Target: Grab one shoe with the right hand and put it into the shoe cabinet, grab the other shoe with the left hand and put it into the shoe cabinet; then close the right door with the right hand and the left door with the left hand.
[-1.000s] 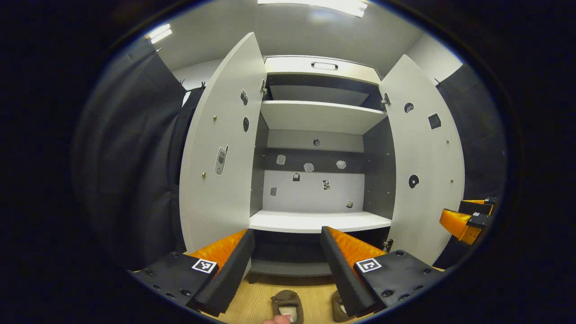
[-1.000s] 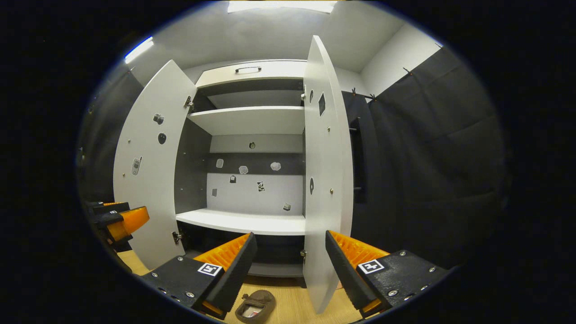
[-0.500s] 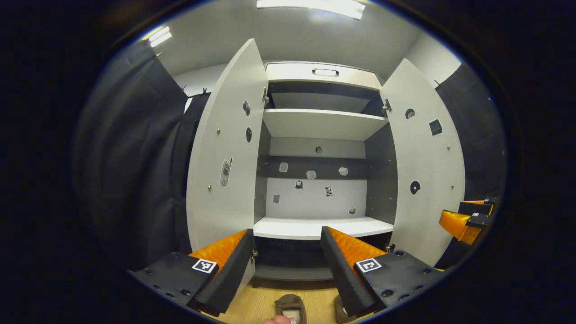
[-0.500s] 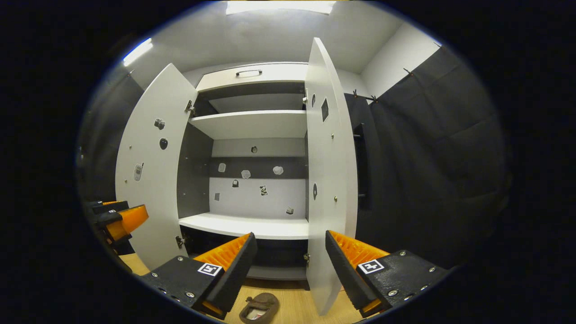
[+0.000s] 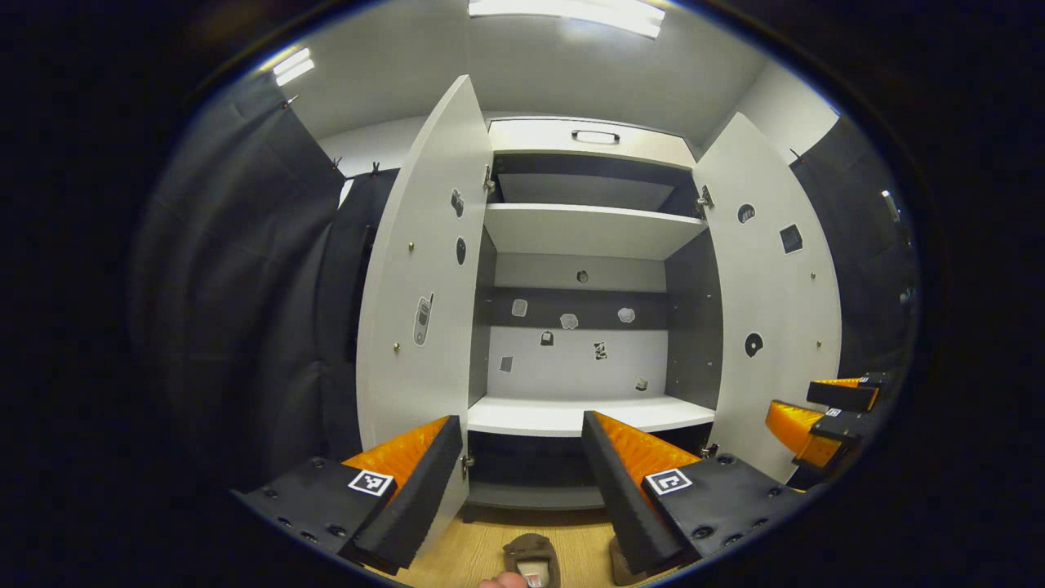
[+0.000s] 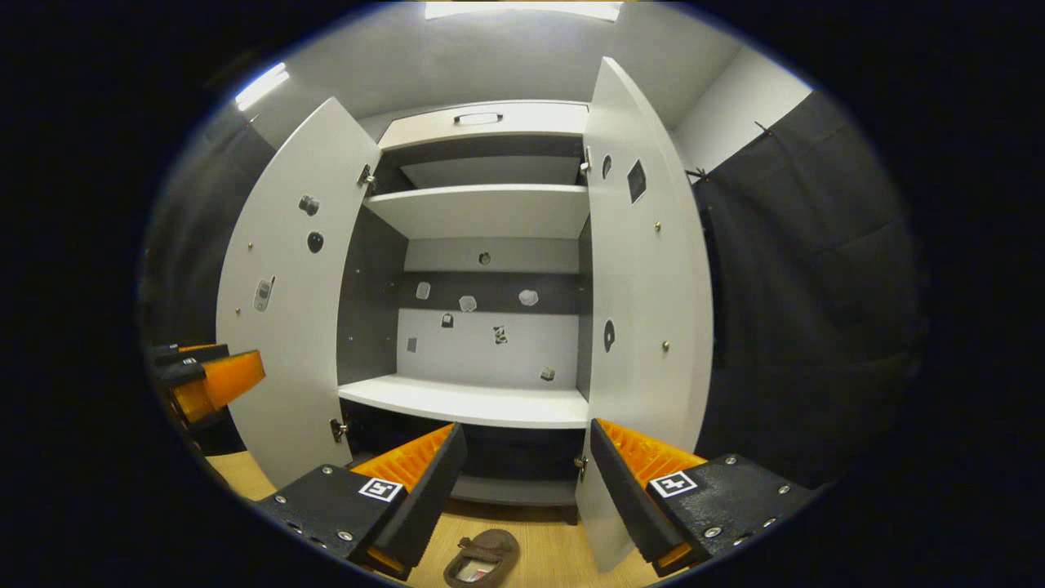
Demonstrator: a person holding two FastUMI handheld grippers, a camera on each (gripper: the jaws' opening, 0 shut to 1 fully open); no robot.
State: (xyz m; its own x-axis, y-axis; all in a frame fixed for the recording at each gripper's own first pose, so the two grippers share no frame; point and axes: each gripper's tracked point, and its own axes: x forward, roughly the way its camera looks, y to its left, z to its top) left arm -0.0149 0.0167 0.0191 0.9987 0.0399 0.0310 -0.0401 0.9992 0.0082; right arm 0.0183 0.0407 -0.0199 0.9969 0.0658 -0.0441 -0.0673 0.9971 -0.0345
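Both grippers, left (image 5: 521, 457) and right (image 6: 526, 465), are held with jaws open before the open cabinet (image 5: 584, 229); shoes (image 5: 531, 557) are seen on the floor (image 6: 539, 539).

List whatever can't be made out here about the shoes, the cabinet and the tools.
- Second shoe, left gripper view: mostly hidden behind the left tool; shape unclear.
- First shoe, right gripper view: cut off by the bottom edge.
- Lowest cabinet compartment, left gripper view: dark and partly hidden by the tool's fingers.
- Stickers on the back panel, right gripper view: too small.
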